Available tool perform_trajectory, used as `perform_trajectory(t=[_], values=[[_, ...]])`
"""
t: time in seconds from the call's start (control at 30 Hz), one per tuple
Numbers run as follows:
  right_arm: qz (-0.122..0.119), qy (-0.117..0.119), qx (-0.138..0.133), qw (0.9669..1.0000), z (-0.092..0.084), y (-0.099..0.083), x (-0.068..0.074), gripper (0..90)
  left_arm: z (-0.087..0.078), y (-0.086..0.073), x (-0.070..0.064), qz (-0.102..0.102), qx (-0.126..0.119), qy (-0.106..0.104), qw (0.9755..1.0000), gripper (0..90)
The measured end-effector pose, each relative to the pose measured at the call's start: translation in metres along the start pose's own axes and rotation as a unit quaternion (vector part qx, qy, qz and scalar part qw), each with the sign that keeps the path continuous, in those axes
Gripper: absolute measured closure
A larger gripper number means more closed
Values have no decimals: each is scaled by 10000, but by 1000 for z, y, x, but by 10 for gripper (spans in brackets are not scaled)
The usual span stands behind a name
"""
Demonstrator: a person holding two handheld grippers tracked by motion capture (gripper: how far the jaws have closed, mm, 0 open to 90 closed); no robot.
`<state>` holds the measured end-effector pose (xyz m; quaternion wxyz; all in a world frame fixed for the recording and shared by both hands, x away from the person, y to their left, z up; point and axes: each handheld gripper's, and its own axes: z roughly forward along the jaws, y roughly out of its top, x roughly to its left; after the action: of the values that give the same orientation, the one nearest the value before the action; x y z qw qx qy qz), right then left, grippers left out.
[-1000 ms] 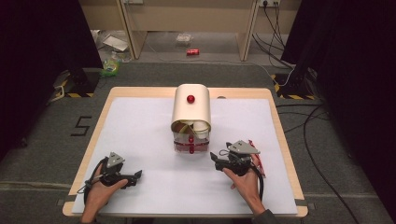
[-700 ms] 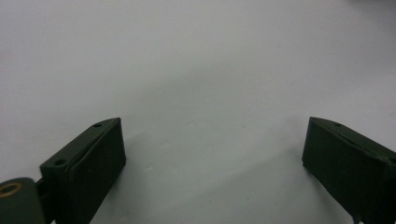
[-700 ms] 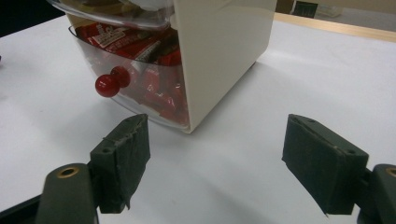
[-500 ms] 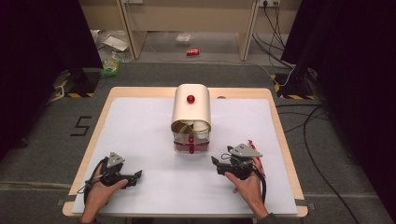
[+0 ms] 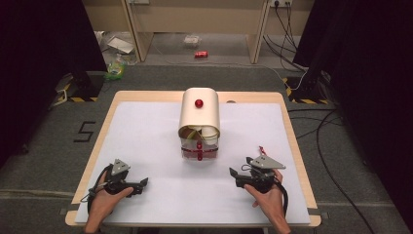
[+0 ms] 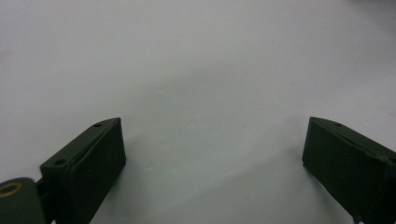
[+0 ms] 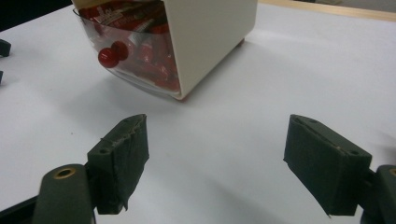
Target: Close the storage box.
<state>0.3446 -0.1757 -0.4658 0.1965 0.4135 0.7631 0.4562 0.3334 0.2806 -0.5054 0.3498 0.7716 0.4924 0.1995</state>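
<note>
A cream box with a rounded top point(image 5: 199, 114) stands mid-table, a red knob point(image 5: 198, 103) on its top. Its clear front door point(image 5: 199, 148) carries a second red knob point(image 7: 111, 54), and red packets point(image 7: 149, 42) lie behind it. My right gripper point(image 5: 234, 178) rests in a hand at the near right and points left. In the right gripper view the box point(image 7: 210, 32) sits ahead and to the left, a short way off, and the right gripper point(image 7: 215, 156) is open and empty. My left gripper point(image 5: 142, 183), at the near left, points right; the left gripper point(image 6: 212, 144) is open over bare white table.
The white tabletop point(image 5: 146, 136) has a wooden rim point(image 5: 292, 141). A thin red item point(image 5: 262, 148) lies just beyond the right gripper. Cables point(image 5: 336, 146) run over the floor at the right. A red can point(image 5: 201, 54) and litter lie on the floor behind the table.
My right gripper has slid a little to the right and toward the near edge, away from the box. The left gripper has stayed put.
</note>
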Motion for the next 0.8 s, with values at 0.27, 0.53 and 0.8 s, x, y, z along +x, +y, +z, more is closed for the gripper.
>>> perform_trajectory(t=[0.27,0.53,0.8], values=[[49,-15,69,10000,-10,-7,-5,218,0,0,0,2,1,3,10000,51],[94,-19,96,9999,-16,-10,-7,216,0,0,0,1,1,1,10000,51],[105,-4,110,9999,-20,-13,-9,205,0,0,0,4,0,1,10000,51]])
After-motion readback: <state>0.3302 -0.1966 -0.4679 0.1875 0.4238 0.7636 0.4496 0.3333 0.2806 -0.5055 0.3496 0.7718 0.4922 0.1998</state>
